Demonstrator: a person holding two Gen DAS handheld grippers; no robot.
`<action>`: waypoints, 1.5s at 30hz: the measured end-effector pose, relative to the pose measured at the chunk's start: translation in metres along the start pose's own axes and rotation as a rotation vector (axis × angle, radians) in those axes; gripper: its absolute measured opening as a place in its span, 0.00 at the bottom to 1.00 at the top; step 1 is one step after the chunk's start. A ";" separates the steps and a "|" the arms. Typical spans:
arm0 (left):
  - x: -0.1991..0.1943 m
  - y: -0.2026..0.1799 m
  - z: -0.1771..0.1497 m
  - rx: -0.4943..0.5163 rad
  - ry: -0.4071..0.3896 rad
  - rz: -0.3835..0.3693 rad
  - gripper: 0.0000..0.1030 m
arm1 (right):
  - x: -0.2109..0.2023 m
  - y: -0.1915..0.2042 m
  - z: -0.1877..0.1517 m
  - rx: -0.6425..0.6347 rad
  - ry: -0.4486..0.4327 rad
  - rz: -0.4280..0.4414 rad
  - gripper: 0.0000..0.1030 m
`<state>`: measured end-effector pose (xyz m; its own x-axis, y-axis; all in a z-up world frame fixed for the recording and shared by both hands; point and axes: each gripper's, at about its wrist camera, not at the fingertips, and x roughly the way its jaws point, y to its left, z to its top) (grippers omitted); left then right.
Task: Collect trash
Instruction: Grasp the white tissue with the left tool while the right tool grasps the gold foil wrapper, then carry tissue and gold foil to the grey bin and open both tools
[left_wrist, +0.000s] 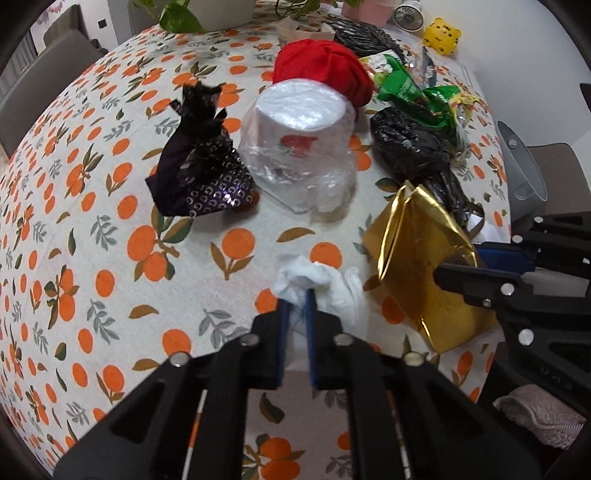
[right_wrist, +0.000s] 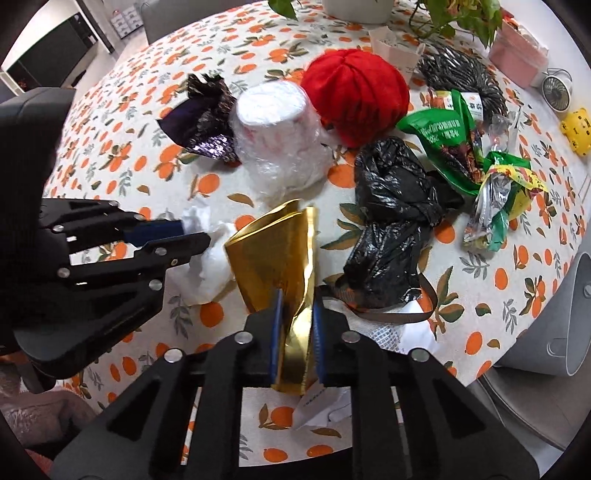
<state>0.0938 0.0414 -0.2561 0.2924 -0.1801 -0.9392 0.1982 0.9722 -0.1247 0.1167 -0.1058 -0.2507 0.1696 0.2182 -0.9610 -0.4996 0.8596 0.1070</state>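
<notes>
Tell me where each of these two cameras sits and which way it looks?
Left wrist: on the left gripper, looking down its fingers at the crumpled white tissue it pinches; the right gripper shows at right.
Right wrist: on the right gripper, clamping the shiny gold foil bag; left gripper at left.
Shared: orange-print tablecloth, red cloth bundle.

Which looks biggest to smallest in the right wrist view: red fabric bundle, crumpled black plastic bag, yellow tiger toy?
1. Crumpled black plastic bag and red fabric bundle: look about alike, and the bag is nearer, so unranked.
2. Yellow tiger toy: clearly smallest, though farthest away.
</notes>
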 end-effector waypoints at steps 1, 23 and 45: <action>-0.003 -0.001 0.000 0.007 -0.009 -0.001 0.06 | -0.001 0.001 0.002 0.002 -0.006 0.002 0.12; -0.096 -0.045 0.037 0.075 -0.194 -0.007 0.04 | -0.111 -0.056 -0.021 0.189 -0.243 0.031 0.12; -0.123 -0.225 0.155 0.373 -0.326 -0.161 0.04 | -0.227 -0.237 -0.091 0.500 -0.465 -0.229 0.12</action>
<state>0.1579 -0.1786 -0.0632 0.4950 -0.4181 -0.7617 0.5674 0.8194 -0.0811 0.1187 -0.4010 -0.0809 0.6235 0.0856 -0.7771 0.0218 0.9917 0.1267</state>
